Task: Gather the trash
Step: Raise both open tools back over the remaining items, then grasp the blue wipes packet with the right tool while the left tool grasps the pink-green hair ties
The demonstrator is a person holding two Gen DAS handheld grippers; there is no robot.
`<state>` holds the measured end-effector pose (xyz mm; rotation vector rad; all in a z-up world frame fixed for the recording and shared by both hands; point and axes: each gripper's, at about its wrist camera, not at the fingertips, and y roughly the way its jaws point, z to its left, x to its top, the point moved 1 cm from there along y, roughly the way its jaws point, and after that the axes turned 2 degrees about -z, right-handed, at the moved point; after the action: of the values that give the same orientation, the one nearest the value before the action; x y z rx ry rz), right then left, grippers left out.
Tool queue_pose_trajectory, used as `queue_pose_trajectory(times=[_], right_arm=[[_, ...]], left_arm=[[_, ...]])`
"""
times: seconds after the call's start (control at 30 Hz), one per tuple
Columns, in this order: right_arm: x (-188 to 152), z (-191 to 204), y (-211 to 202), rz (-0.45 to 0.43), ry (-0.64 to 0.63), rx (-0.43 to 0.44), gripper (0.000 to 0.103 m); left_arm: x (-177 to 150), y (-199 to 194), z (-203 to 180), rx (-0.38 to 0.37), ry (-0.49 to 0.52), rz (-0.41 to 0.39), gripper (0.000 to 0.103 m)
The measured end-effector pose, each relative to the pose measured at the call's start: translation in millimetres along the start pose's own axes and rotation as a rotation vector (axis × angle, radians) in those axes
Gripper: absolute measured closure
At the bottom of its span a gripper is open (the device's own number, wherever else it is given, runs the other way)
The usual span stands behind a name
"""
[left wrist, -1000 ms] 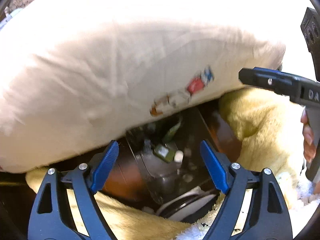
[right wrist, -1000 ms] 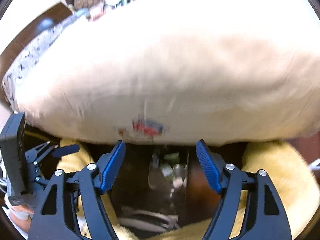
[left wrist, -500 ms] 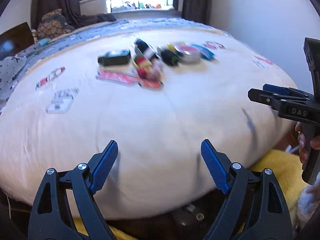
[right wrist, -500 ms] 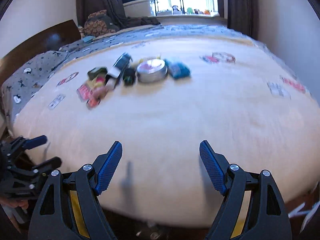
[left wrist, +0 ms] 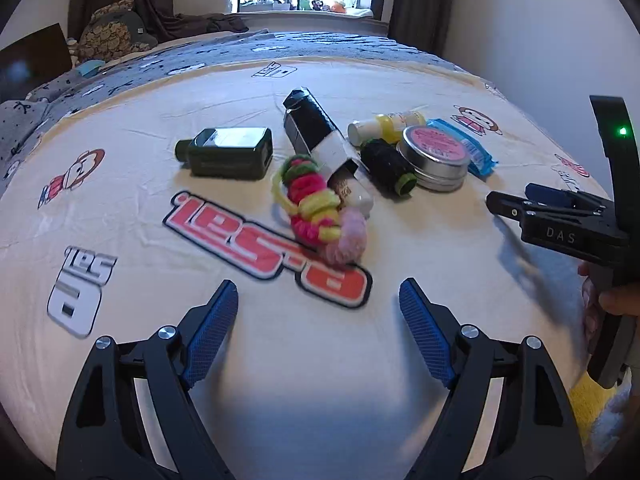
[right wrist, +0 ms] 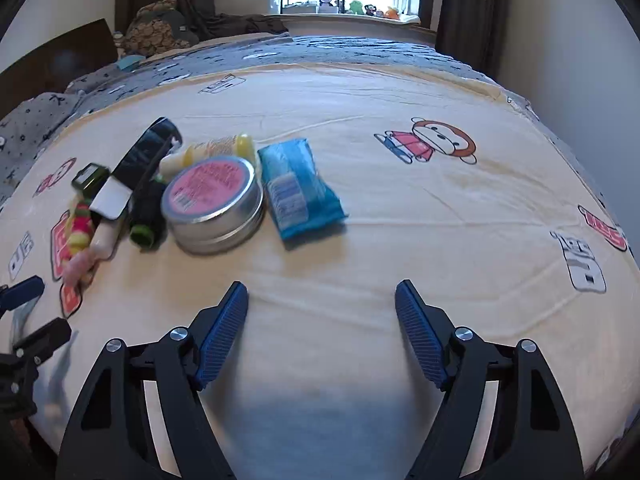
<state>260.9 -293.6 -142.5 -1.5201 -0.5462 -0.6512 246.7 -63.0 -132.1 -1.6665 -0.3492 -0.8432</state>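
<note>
We have collected nothing yet: the trash (left wrist: 336, 168) lies clustered mid-bed on the cream blanket (left wrist: 280, 360), well in from its near edge. Our left gripper (left wrist: 318, 334) and right gripper (right wrist: 322, 332) hover spread and empty.

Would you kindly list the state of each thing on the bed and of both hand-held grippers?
left hand-held gripper: open, empty
right hand-held gripper: open, empty, jaws just closing a little
round tin: lid on, flat
dark green bottle: capped, lying on its side
black carton: lying down, near end open
blue packet: lying flat
black spool: on its side
</note>
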Motion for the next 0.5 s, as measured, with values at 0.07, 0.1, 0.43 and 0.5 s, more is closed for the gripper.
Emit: queue_pose_trajectory(times=[0.07,0.1,0.43,0.5], right_arm=[[7.9,-0.2,8.0,0.005,-0.004,-0.01,0.029],[12.6,0.6,12.5,0.009,-0.006,-0.01,0.029],[50.5,14.5,49.2,0.032,-0.067,-0.018,0.03],[53.3,16.4,53.2,0.035,-0.074,-0.02,0.034]], left_arm=[[7.9,7.8,0.3,0.002,-0.008,0.0,0.025],[11.4,11.1,0.1,0.003,-0.013,0.001,0.025],[37.2,39.3,7.5,0.026,-0.031,0.02,0.037],[39.7,41.2,10.4,0.026,-0.037,0.022,0.043]])
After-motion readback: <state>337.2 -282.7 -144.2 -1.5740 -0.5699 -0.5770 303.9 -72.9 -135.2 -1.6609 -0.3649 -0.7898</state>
